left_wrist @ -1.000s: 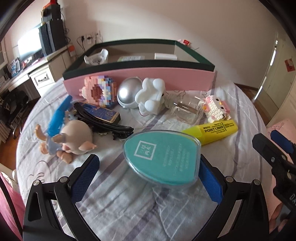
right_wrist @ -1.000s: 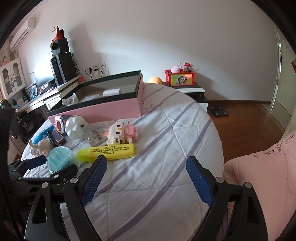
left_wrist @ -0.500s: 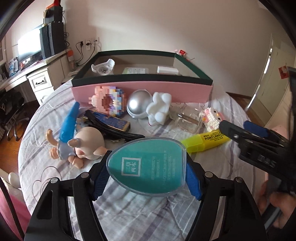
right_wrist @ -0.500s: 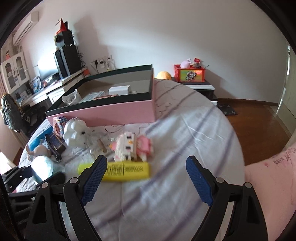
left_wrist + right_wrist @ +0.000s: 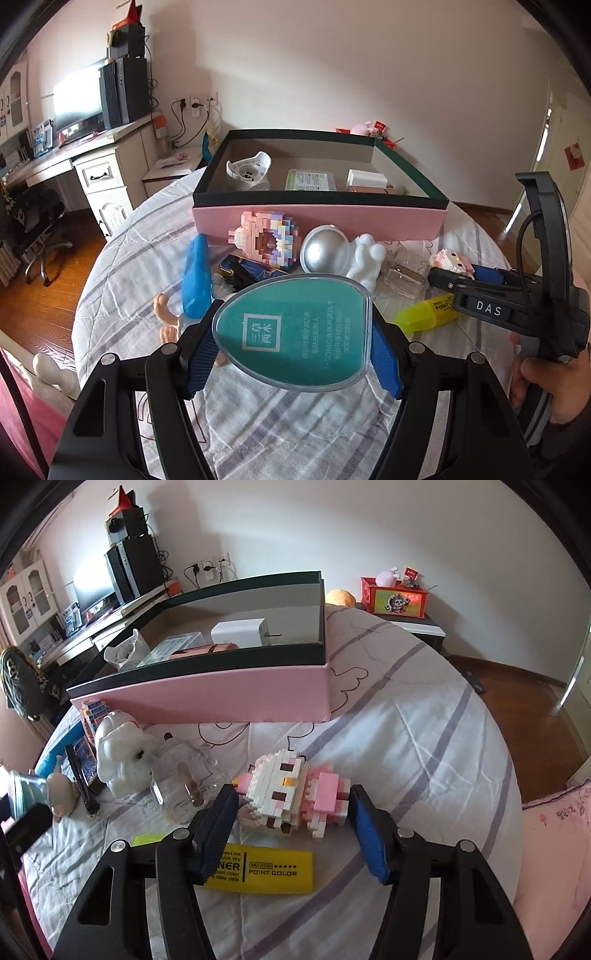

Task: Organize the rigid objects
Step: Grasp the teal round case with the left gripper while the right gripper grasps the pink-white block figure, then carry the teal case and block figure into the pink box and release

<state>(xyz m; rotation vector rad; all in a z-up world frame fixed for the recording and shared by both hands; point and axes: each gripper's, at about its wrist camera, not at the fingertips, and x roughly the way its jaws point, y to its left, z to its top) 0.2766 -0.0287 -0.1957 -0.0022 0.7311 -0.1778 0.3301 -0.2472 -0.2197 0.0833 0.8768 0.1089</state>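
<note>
My left gripper [image 5: 293, 354] is shut on a teal teardrop-shaped case [image 5: 291, 330] and holds it above the bed. The pink box with a dark green rim [image 5: 317, 218] stands behind, open, with a white part, a green-labelled case and a white block inside. My right gripper [image 5: 293, 823] is open, its jaws either side of a pink-and-white brick figure [image 5: 295, 794] that lies on the bedsheet, with a yellow highlighter [image 5: 266, 867] just below it. The right gripper also shows in the left wrist view [image 5: 458, 277].
In front of the box lie a pastel brick figure [image 5: 264, 240], a silver dome [image 5: 325, 254], a white figurine [image 5: 365, 258], a clear bottle [image 5: 184, 775], a blue case [image 5: 195, 273], a black clip and a pig toy [image 5: 61, 794]. Desk and chair stand to the left.
My left gripper closed on the teal case and lifted it off the bed. My right gripper moved forward and down to straddle the pink-and-white brick figure.
</note>
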